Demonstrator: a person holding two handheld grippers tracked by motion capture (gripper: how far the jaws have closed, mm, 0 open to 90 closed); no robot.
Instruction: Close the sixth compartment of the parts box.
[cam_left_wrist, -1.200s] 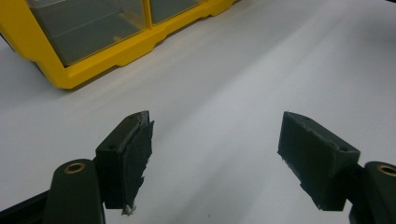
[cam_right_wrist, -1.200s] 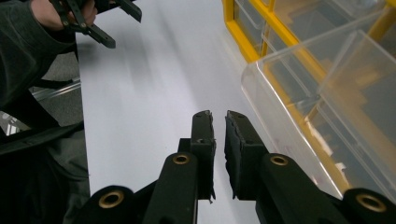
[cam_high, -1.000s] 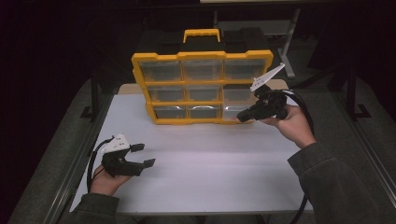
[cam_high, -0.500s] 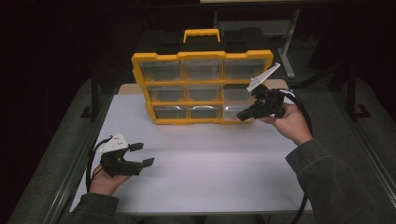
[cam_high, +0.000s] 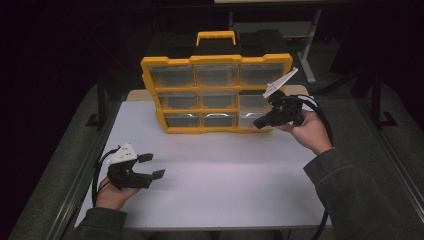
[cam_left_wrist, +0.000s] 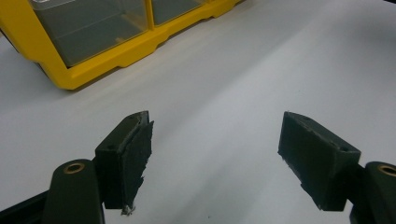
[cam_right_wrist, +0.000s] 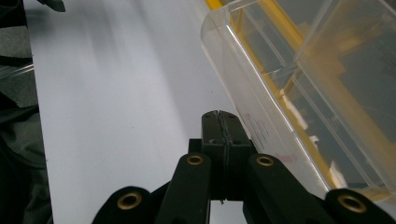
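On the white table (cam_high: 225, 170), high view: a yellow organizer case (cam_high: 216, 95) with clear drawers stands upright at the far edge. The right gripper (cam_high: 257, 122) sits against the case's lower right corner, tips at the bottom-right drawer (cam_high: 248, 116); its jaws appear together. Compared with the frame a second earlier, the hand's place at that corner is unchanged, and the jaws have just finished closing. The left gripper (cam_high: 152, 166) rests well in front of the case's left end, jaws spread, likewise unmoved.

Left gripper view: both pads (cam_left_wrist: 135, 149) stand wide apart with bare table between them and nothing held. The case's yellow lower frame (cam_left_wrist: 116, 53) lies beyond, well apart.

Right gripper view: the two jaws are pressed flat together, nothing visible between them. A clear drawer (cam_right_wrist: 280, 93) pulled partly out of the case lies just beside the tips; contact cannot be judged.
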